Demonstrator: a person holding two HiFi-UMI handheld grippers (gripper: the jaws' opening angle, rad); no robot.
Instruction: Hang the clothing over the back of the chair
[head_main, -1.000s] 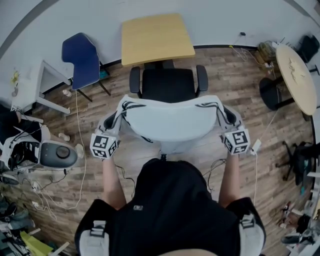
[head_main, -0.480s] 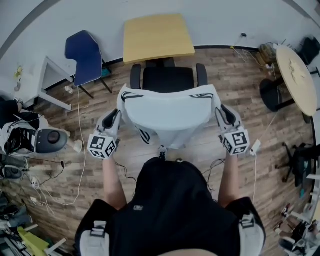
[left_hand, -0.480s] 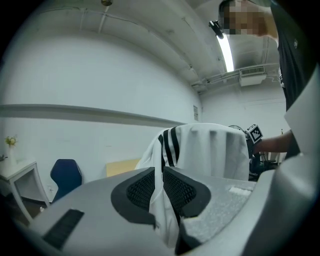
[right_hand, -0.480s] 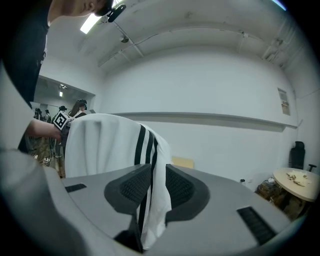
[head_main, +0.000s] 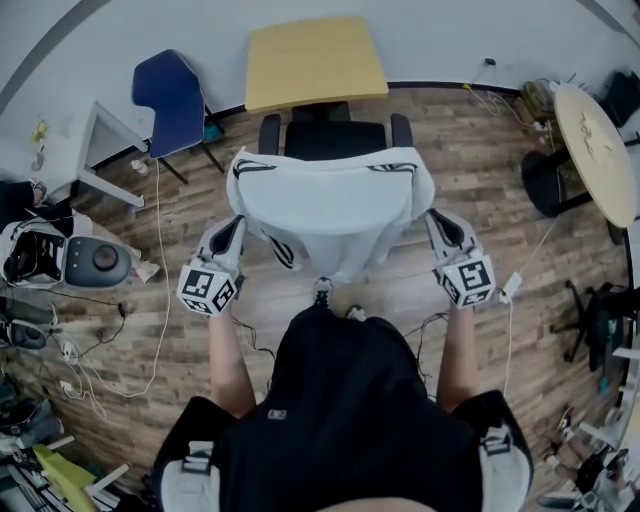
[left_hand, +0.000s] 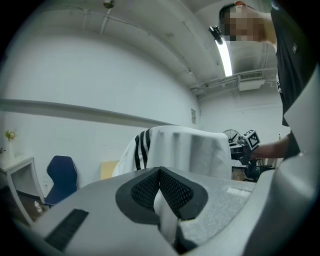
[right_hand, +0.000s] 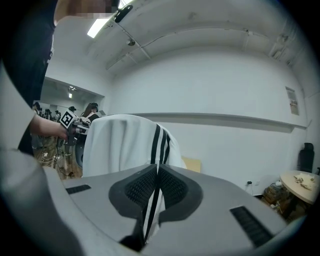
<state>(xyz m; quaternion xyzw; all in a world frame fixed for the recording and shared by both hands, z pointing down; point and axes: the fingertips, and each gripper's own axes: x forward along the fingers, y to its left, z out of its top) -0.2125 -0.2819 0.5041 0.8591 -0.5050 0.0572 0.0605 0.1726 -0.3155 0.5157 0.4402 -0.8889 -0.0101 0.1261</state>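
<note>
Two grippers, one in each of the person's hands, are both clamped on the same white clothing (head_main: 330, 205). The left gripper (head_main: 236, 224) has its jaws pressed together with a fold of plain white cloth pinched between the pads, seen close in its own view (left_hand: 160, 174). The right gripper (head_main: 436, 217) is closed the same way, and its view (right_hand: 156, 171) shows the pinched strip carrying black stripes.

From each gripper the cloth runs up and inward to the main body of the clothing (left_hand: 180, 150), which lies draped over the back of the black office chair (head_main: 335, 140). It covers the backrest completely. Black stripes show along both upper corners (right_hand: 159, 142), and a striped part hangs down on the left side. The grippers sit low at either flank of the chair back, left and right of the draped cloth, just beside it.

The chair's seat and two armrests stick out beyond the clothing, facing a yellow-topped counter (head_main: 315, 60) against the wall. A blue chair (head_main: 170, 95) stands off to the left on the wooden floor (head_main: 480, 180), and a round table (head_main: 595, 150) is well apart on the right.
</note>
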